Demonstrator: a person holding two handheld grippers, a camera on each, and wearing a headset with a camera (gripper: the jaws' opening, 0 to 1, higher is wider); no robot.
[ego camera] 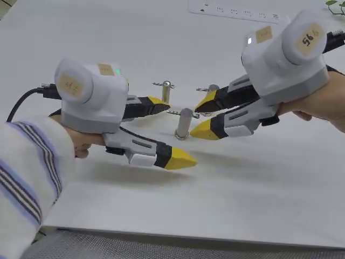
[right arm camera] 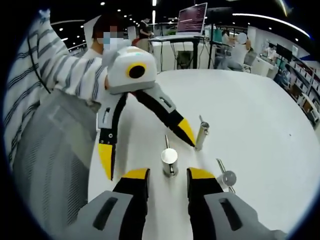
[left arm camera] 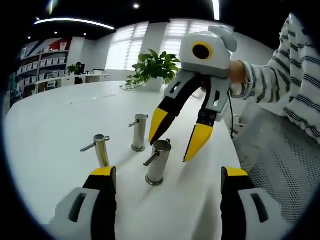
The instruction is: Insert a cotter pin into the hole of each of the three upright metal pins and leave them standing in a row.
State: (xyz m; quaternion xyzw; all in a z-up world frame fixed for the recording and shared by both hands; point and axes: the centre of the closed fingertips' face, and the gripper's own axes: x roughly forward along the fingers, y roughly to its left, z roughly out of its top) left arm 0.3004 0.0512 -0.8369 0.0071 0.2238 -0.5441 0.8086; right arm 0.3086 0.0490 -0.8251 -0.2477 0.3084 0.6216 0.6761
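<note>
Three stubby upright grey metal pins (left arm camera: pixel 158 165) stand on the white worktop (ego camera: pixel 259 194). Each looks to carry a thin wire cotter pin (ego camera: pixel 175 113) through the hole near its top, so I judge the inserting done. What is left is the row. The nearest pin (ego camera: pixel 183 125) sits forward of the back-left pin (ego camera: pixel 166 93) and the back-right pin (ego camera: pixel 213 88), which makes a loose triangle more than a line, so one may need nudging into place.

My left gripper (right arm camera: pixel 150 159) is spread wide and empty. Its upper jaw tip is just beside the back-left pin; whether it touches I cannot tell. My right gripper (ego camera: pixel 194 122) is set to a narrower gap and also holds nothing. Its tips are just beside the nearest pin, and the back-right pin is partly behind it.

Room is tight between the pins and the four jaw tips. The cotter pins stick out sideways, where a jaw could snag one and topple its pin. Around the group the worktop lies bare. Its near edge is well apart from the pins, and a white power strip (ego camera: pixel 232 9) lies far off at the back.
</note>
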